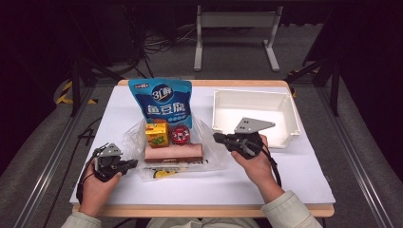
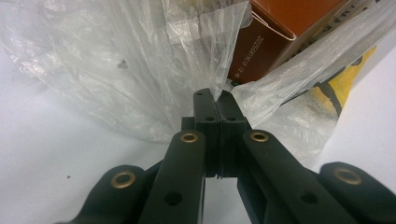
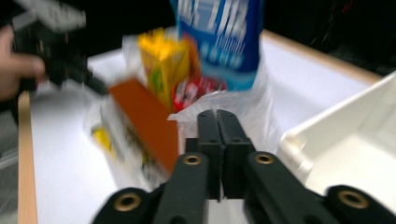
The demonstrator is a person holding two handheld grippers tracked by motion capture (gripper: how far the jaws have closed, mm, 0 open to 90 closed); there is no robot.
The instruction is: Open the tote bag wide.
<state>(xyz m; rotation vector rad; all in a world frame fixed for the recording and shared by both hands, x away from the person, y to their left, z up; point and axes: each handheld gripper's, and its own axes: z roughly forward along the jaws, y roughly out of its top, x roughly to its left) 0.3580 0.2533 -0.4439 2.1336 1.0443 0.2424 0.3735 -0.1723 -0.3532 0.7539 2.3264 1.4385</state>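
While clamped on clear plastic bag (image 1: 209,142): left gripper (image 2: 215,100), right gripper (image 3: 217,116), jaws together on opposite edges; brown box (image 2: 275,37) just beyond left tips.

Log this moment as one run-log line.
left claw: shut on plastic bag | right claw: shut on plastic bag | white bin: empty

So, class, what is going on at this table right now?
A person holds a gripper in each hand, and both pinch the clear plastic bag of groceries from opposite sides. The left gripper is shut on the bag's edge, the right gripper on its other side. The blue packet, yellow carton and brown box sit inside. A white tray waits beside it.
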